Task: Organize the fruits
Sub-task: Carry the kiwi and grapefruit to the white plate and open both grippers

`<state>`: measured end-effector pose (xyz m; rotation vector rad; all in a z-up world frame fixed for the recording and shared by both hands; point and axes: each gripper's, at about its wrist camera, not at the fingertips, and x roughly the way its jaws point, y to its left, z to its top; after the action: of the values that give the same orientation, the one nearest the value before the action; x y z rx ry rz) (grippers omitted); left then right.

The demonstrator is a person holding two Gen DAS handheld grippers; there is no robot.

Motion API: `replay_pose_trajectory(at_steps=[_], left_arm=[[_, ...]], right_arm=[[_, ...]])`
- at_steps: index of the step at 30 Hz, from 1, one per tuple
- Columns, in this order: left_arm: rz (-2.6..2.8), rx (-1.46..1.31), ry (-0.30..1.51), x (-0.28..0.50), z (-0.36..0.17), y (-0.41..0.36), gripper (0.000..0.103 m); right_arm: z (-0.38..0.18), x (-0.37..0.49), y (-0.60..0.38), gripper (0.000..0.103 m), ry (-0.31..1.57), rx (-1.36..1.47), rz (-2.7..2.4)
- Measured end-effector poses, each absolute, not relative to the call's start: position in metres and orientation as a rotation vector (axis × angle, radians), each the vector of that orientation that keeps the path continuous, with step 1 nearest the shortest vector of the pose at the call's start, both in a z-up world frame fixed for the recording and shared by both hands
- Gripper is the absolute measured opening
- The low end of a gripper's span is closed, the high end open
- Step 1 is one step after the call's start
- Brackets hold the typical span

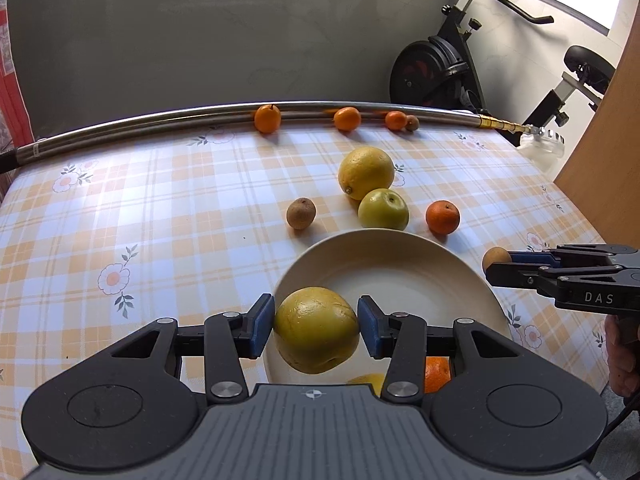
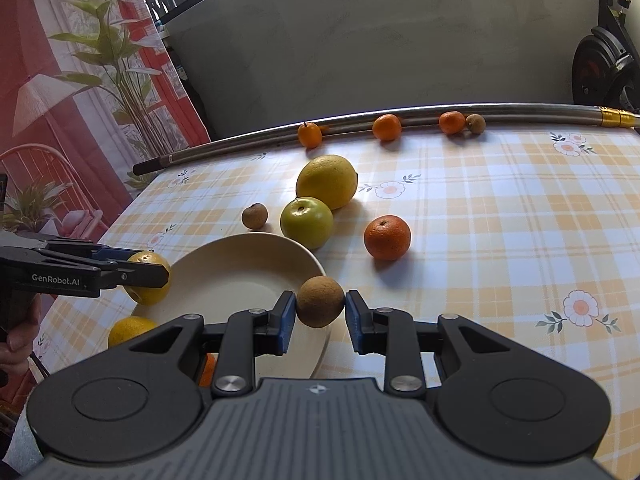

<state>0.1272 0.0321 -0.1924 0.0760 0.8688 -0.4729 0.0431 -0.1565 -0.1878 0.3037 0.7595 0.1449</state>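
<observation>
Plate [image 1: 460, 276] bare. Left gripper [image 1: 316, 330] clamps yellow-green fruit [image 1: 316, 332], right gripper [image 2: 320, 312] clamps small brown fruit [image 2: 320, 306], both over plate. Lemon [image 1: 366, 172], green apple [image 1: 383, 209], mandarin [image 1: 442, 217] remain on table.

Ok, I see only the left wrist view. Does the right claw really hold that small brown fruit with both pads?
Observer: Yes. The right claw is shut on the small brown fruit, one blue pad on each side.
Operator: And the yellow thing, half hidden at the bottom of my picture?
Observer: It is a yellow fruit lying on the tablecloth, beside the near rim of the plate. It seems to be outside the plate.
</observation>
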Motion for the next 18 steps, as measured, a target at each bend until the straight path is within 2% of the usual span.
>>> replay_pose_trajectory(at_steps=[18], left_arm=[[-0.439,0.102,0.921,0.126,-0.203,0.033,0.048]], right_arm=[[-0.195,0.042,-0.127,0.030,0.863,0.214,0.232]])
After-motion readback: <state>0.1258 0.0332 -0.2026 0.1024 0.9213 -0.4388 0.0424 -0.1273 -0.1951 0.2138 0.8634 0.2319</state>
